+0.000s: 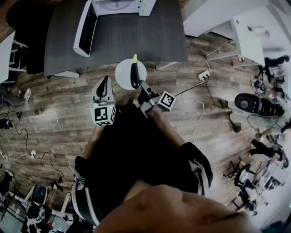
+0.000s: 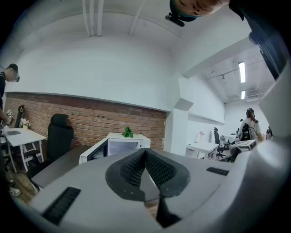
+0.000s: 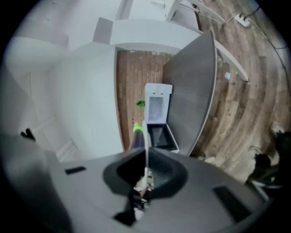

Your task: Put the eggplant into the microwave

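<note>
A dark purple eggplant [image 1: 134,75] with a green tip lies on a small white plate [image 1: 123,75], held in the air just in front of the table. My right gripper [image 1: 142,90] is shut on the plate's near rim. In the right gripper view the plate [image 3: 146,143] shows edge-on between the jaws, with the eggplant [image 3: 136,137] on its left side. The white microwave [image 1: 119,6] stands at the far side of the table with its door [image 1: 86,28] swung open to the left. My left gripper [image 1: 103,87] hangs shut and empty, left of the plate. It looks level toward the microwave [image 2: 119,146].
The dark grey table [image 1: 141,38] carries the microwave. A power strip [image 1: 203,75] and cables lie on the wood floor at right. White desks [image 1: 248,36] stand at right. A black office chair [image 2: 59,136] and a person are at the left in the left gripper view.
</note>
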Action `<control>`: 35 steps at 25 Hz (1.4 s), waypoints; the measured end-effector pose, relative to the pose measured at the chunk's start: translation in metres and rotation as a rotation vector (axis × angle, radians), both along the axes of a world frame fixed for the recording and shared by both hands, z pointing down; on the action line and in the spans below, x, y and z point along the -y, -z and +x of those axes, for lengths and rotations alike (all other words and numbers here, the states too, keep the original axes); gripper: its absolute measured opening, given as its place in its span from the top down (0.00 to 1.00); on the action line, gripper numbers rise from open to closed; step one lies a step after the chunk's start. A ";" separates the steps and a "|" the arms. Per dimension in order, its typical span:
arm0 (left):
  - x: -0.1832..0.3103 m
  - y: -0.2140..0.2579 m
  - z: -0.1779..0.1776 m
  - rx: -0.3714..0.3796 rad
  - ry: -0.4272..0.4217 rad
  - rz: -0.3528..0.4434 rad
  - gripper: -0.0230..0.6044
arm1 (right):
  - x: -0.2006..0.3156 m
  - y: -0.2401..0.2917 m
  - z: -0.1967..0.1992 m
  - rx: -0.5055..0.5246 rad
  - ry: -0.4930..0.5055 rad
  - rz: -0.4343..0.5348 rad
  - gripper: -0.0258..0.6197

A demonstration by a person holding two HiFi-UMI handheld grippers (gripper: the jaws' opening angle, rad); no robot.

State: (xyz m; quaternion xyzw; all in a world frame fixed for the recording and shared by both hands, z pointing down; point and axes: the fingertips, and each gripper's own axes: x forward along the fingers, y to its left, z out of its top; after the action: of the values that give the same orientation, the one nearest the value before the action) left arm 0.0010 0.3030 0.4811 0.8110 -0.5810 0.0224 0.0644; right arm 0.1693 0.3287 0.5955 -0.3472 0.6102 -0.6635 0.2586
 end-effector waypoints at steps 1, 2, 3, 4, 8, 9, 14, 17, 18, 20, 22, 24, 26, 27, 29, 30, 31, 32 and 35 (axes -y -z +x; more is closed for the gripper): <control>0.000 0.000 0.000 0.000 0.000 0.000 0.90 | 0.000 0.001 0.000 0.004 0.000 0.003 0.90; -0.001 0.000 0.001 0.000 0.000 0.000 0.90 | 0.000 0.002 -0.001 0.008 -0.001 0.005 0.90; -0.001 0.000 0.001 0.000 0.000 0.000 0.90 | 0.000 0.003 -0.002 0.011 -0.001 0.005 0.90; -0.001 0.001 0.000 0.000 -0.001 0.000 0.90 | 0.000 0.003 -0.003 0.013 -0.001 0.004 0.90; 0.000 0.004 -0.004 0.000 0.002 0.006 0.90 | 0.000 0.003 -0.006 0.002 0.003 0.002 0.90; 0.000 0.004 -0.005 0.000 0.003 0.007 0.90 | 0.001 0.003 -0.007 0.000 0.003 0.000 0.90; 0.004 -0.001 -0.011 -0.008 0.005 -0.002 0.90 | 0.005 0.001 -0.015 0.002 0.011 0.000 0.90; 0.007 -0.001 -0.016 -0.016 0.007 -0.006 0.90 | 0.008 0.000 -0.018 0.001 0.009 0.001 0.90; 0.008 -0.001 -0.018 -0.020 0.009 -0.008 0.90 | 0.010 0.000 -0.020 0.001 0.008 0.000 0.90; 0.009 -0.001 -0.021 -0.021 0.007 -0.006 0.90 | 0.012 0.001 -0.023 0.005 0.006 -0.002 0.90; 0.007 0.001 -0.018 -0.019 0.003 -0.002 0.90 | 0.010 0.002 -0.020 0.015 0.002 -0.002 0.90; 0.005 0.002 -0.015 -0.019 0.001 0.004 0.90 | 0.008 0.001 -0.017 0.022 -0.005 -0.001 0.90; 0.009 0.004 -0.024 -0.022 -0.002 0.007 0.90 | 0.011 0.001 -0.025 0.021 -0.010 -0.001 0.90; 0.013 0.004 -0.032 -0.024 -0.005 0.007 0.90 | 0.014 0.002 -0.034 0.021 -0.013 -0.003 0.90; 0.021 0.004 -0.046 -0.027 -0.012 0.005 0.90 | 0.020 0.002 -0.048 0.019 -0.020 -0.005 0.90; 0.023 0.004 -0.051 -0.028 -0.016 0.005 0.90 | 0.022 0.002 -0.052 0.017 -0.024 -0.006 0.90; 0.026 0.005 -0.055 -0.030 -0.020 0.006 0.90 | 0.024 0.001 -0.056 0.017 -0.030 -0.007 0.90; 0.028 0.006 -0.059 -0.030 -0.025 0.008 0.90 | 0.025 0.001 -0.059 0.018 -0.037 -0.010 0.90; 0.035 0.009 -0.069 -0.032 -0.043 0.014 0.90 | 0.030 0.000 -0.069 0.020 -0.058 -0.013 0.90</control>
State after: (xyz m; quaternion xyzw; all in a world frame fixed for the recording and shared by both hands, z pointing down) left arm -0.0679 0.2681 0.4723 0.8240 -0.5626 0.0070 0.0676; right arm 0.1004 0.2992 0.5952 -0.3600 0.5928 -0.6632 0.2815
